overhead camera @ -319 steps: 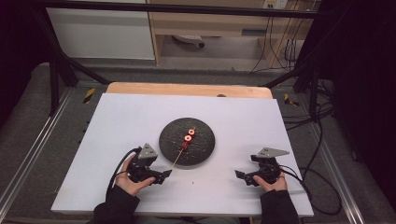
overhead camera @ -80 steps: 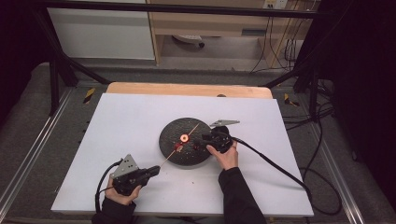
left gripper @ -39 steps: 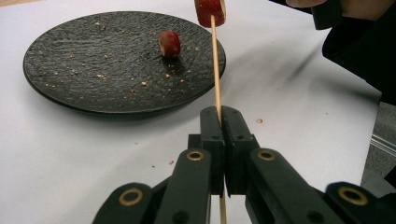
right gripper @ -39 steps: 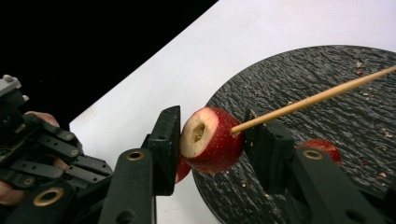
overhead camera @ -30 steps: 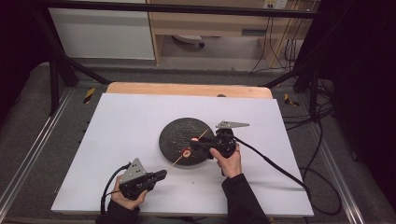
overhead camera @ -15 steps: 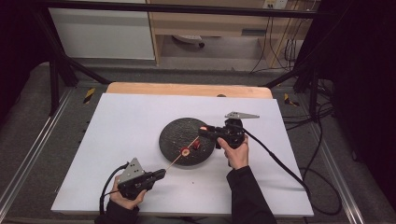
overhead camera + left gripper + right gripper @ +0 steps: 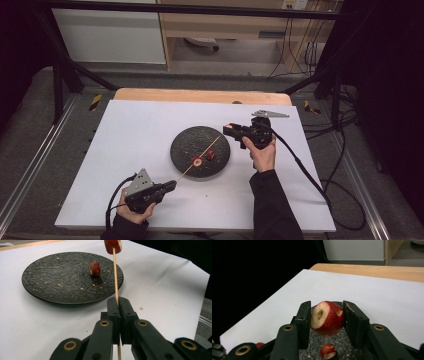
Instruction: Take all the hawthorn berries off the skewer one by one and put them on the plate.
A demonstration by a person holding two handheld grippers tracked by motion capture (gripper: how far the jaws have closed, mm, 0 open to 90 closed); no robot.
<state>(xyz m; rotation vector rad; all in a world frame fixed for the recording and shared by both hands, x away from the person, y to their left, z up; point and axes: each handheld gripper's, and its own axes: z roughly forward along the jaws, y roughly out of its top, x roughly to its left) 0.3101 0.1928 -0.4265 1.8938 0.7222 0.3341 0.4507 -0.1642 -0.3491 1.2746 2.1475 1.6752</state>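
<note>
A fruit piece point(image 7: 327, 318) is clamped in the right gripper point(image 7: 231, 129), lifted just past the plate point(image 7: 182, 145) rim. A skewer point(image 7: 115, 277), one piece point(image 7: 113, 245) already threaded, is pinched by the left gripper point(image 7: 118, 305) (a third piece point(image 7: 94, 268) lies on the plate). Threading is judged in hand; next, the hole must be lined up with the tip.

A white sheet covers the counter point(image 7: 150, 130), whose light wooden edge point(image 7: 200, 95) shows along the far side. Beyond it stand a white cabinet point(image 7: 110, 35) and a pale wooden shelf unit point(image 7: 225, 25). Black cables point(image 7: 300, 55) hang near grey carpeted floor point(image 7: 30, 125).
</note>
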